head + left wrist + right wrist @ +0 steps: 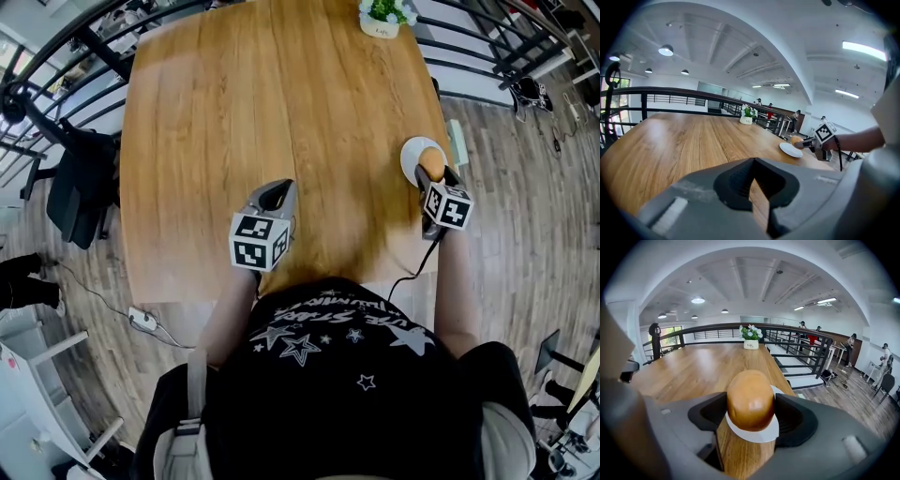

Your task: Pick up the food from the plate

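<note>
Bread roll, which we see as one smooth, glossy, golden-brown dome, sits on a single small white plate near the table's right edge. Our right gripper has its fingers pressed against the roll's two sides. The table is warm wood planking, and at its far edge stands one white pot of flowers. Our left gripper hovers over the near left, fingers together on nothing. Around us we see black railings, ceiling lamps and a wood floor.
</note>
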The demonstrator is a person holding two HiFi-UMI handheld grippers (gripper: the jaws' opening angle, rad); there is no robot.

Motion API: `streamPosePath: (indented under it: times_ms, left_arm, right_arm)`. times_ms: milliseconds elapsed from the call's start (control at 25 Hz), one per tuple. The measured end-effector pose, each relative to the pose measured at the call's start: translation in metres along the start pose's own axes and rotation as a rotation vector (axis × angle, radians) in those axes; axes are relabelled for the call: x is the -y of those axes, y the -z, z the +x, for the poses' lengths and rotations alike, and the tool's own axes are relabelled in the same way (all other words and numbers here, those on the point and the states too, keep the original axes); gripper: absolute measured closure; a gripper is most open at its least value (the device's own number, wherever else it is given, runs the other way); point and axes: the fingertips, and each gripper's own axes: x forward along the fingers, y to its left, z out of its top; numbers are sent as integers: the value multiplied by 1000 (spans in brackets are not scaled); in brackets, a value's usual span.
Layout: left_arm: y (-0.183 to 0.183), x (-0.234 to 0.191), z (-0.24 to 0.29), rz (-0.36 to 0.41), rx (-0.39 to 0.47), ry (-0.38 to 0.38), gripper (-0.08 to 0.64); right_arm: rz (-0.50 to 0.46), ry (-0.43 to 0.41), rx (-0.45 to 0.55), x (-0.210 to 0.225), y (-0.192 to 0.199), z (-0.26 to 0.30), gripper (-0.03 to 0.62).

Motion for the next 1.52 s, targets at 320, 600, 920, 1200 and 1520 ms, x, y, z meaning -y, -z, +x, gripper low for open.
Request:
streamPosePath:
  times_ms: [320,600,920,1200,1520]
  left_arm:
    - [1,17,-30,25,19,-26,558]
    - [13,33,-57,35,30,-52,558]
    - [39,69,-92,28,33,-73,558]
    - [76,101,-128,33,36,-91,558]
    - [116,151,-170,42,34,-90,558]
  right_arm:
    - [-5,-77,60,-26,-16,-31,270]
    - [34,-116,95,-34,-4,-63,270]
    - [38,-172,117,-44,23,-104,270]
    - [28,-222,140,-56,63,-148,270]
    - [-10,-267,132,-65,112,-203,270]
